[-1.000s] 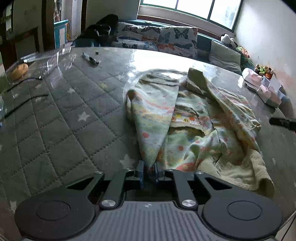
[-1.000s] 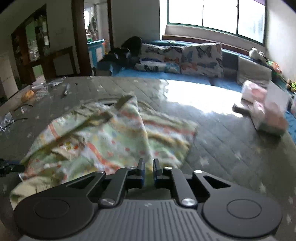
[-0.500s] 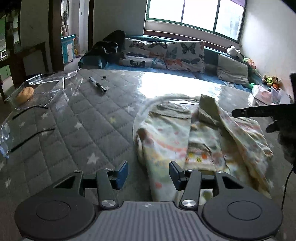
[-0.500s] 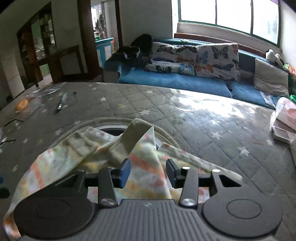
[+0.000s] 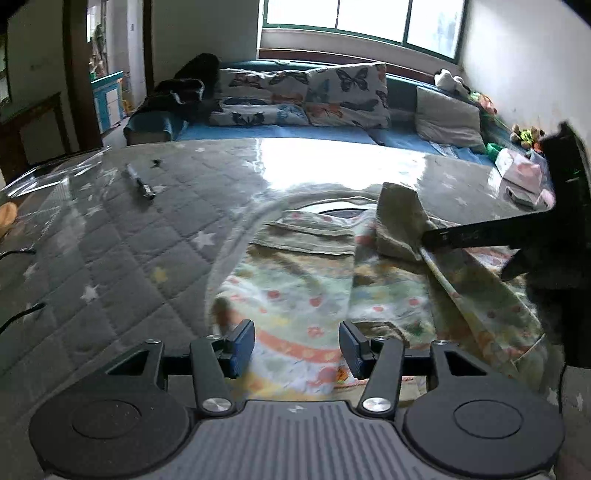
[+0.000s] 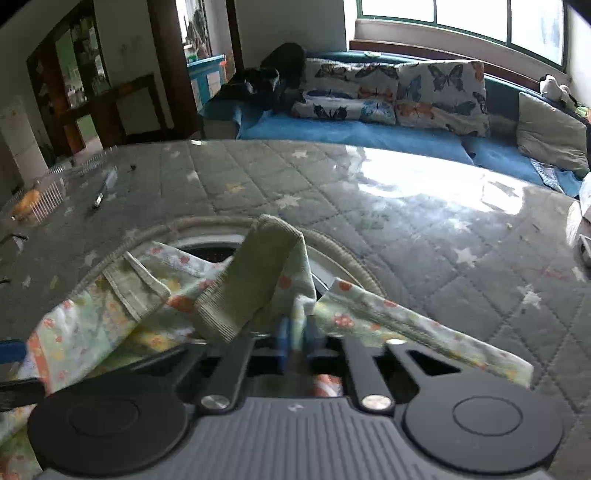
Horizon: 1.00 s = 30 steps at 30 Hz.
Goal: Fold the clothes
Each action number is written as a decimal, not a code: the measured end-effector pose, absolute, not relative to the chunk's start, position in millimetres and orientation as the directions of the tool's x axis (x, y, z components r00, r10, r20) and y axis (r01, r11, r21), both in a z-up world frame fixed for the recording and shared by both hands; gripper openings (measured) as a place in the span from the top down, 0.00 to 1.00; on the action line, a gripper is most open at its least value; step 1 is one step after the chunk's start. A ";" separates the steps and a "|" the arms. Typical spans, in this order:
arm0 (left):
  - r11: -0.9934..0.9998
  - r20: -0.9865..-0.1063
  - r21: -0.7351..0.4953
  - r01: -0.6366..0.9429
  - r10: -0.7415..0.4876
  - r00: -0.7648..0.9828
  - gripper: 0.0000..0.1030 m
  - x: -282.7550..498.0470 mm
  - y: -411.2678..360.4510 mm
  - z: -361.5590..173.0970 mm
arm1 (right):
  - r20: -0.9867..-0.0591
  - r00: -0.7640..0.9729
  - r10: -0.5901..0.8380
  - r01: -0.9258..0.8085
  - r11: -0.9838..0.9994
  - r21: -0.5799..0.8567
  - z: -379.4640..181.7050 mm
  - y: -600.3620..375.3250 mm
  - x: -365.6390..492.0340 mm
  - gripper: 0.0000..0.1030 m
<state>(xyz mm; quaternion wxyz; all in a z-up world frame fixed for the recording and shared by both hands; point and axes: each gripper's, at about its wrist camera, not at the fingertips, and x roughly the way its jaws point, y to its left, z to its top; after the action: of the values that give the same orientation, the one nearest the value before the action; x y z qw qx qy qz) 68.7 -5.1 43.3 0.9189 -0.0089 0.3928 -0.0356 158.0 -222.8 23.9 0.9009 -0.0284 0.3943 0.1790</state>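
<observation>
Right wrist view: fold barely begun — garment (image 6: pixel 110 325) lies rumpled on the quilted worktop (image 6: pixel 424 258).
Right claw (image 6: pixel 295 341) is clamped on its cuffed sleeve; left claw (image 5: pixel 297 347) hovers apart over the fabric — most folding remains.

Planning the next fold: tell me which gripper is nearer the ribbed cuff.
Right. The right gripper is shut on the garment just below the ribbed cuff; the left gripper is open, farther back.

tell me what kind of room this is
Most likely a lived-in home sitting room: a blue sofa with butterfly cushions under a wide window, and a table with a grey quilted star cover where a floral garment lies.
</observation>
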 end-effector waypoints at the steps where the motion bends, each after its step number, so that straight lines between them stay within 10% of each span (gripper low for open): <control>1: 0.997 -0.722 -0.039 0.066 -0.073 0.688 0.47 71.9 -8.4 41.6 | -0.712 0.638 0.295 -0.340 0.937 0.083 28.5 -225.1 153.8 0.95; 16: 0.994 -0.720 0.017 0.112 -0.065 0.691 0.48 95.7 -30.4 17.2 | -0.563 0.818 0.116 -0.143 0.990 -0.004 97.9 -324.0 30.1 0.96; 22: 0.996 -0.715 0.010 0.087 -0.054 0.698 0.86 97.6 -21.1 16.5 | -0.592 0.805 0.023 -0.015 1.000 0.020 87.2 -373.8 -14.5 0.96; 30: 1.000 -0.673 -0.007 -0.029 0.017 0.739 0.97 77.4 13.4 36.6 | -0.663 0.748 -0.023 0.073 0.996 0.047 50.3 -402.7 -36.7 0.96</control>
<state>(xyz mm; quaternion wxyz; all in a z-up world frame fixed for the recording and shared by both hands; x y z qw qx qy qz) 77.4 13.4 36.6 0.9326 -0.0084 0.3607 0.0125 -36.7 -402.7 50.3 0.9343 0.0350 0.3538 -0.0257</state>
